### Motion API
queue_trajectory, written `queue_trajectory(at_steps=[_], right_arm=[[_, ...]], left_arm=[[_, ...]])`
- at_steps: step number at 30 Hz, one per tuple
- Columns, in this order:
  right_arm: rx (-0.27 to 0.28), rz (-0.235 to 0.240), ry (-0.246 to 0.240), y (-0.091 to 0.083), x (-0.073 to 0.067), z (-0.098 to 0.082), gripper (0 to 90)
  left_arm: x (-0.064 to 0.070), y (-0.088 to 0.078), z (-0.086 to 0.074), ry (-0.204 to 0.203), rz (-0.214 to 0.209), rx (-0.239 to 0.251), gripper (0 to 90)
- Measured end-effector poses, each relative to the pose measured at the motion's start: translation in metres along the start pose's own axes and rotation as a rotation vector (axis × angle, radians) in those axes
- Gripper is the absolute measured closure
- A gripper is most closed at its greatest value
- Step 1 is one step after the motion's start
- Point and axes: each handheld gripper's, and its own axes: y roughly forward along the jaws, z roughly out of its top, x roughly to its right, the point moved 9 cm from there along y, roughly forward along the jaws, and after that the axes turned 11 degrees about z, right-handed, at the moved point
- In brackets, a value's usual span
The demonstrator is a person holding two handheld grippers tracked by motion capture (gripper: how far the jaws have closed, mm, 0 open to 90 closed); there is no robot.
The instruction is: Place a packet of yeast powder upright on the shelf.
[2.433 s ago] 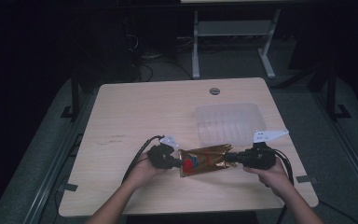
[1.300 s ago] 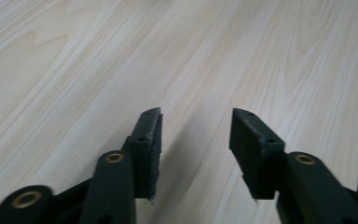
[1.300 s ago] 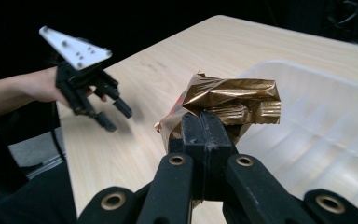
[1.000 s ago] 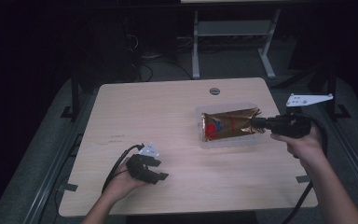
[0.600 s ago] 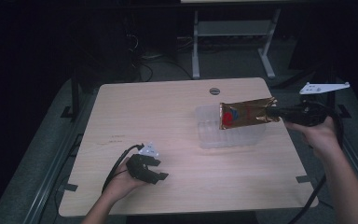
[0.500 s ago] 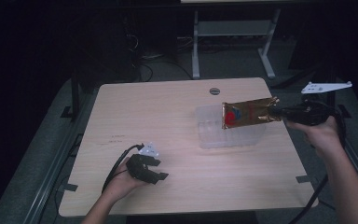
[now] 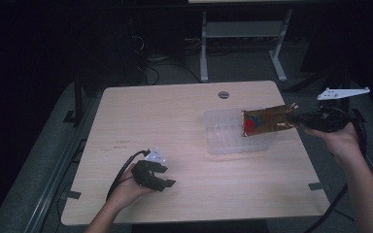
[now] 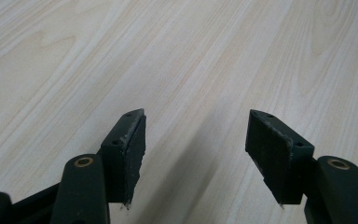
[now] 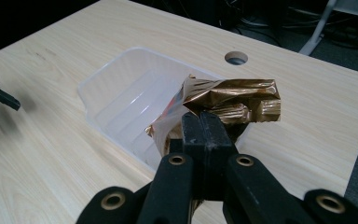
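Gold foil snack packet [image 7: 264, 121] with a red mark hangs above the clear plastic rectangular tray [image 7: 223, 138], its upper end pinched between the closed jaws of the right gripper [image 7: 301, 120]. That tray sits on the pale wooden table [image 7: 175, 121]. Well apart from the tray, the left gripper [image 7: 164, 177] rests on the tabletop, jaws spread and empty.

I see table [image 7: 184, 121] centre, plastic tray [image 7: 223, 138] on its right half, round cable hole [image 7: 223, 94] behind tray near far edge. Foil snack bag [image 7: 264, 120] above tray's right part, clamped at its right end by right gripper [image 7: 296, 119], off table's right edge. Left gripper [image 7: 167, 177] low on table's near-left, jaws apart, well apart from tray. Stand legs [image 7: 243, 43] on floor behind table.
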Motion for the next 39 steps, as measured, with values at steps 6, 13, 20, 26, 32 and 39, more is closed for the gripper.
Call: queue_trajectory(at_steps=[6,13,20,26,32,39], right_arm=[[-0.016,-0.012,-0.009,0.005,0.0,-0.001,90.0],[-0.044,-0.021,-0.028,0.012,-0.004,-0.001,90.0],[-0.056,-0.02,-0.04,0.019,-0.008,0.001,90.0],[-0.061,-0.014,-0.033,0.019,-0.011,0.004,89.3],[-0.042,-0.005,-0.032,0.023,-0.014,0.011,88.8],[-0.024,0.008,-0.039,0.027,-0.02,0.021,87.5]], left_arm=[[0.0,0.0,0.0,-0.005,0.001,0.003,37.6],[0.0,0.0,0.0,-0.005,0.0,0.002,37.6],[0.0,0.0,0.0,0.006,-0.002,-0.002,37.6],[0.0,0.001,0.0,0.006,-0.005,-0.005,37.5],[0.001,0.001,0.0,0.006,-0.006,-0.005,37.5],[0.0,0.001,0.0,0.005,-0.006,-0.003,37.5]])
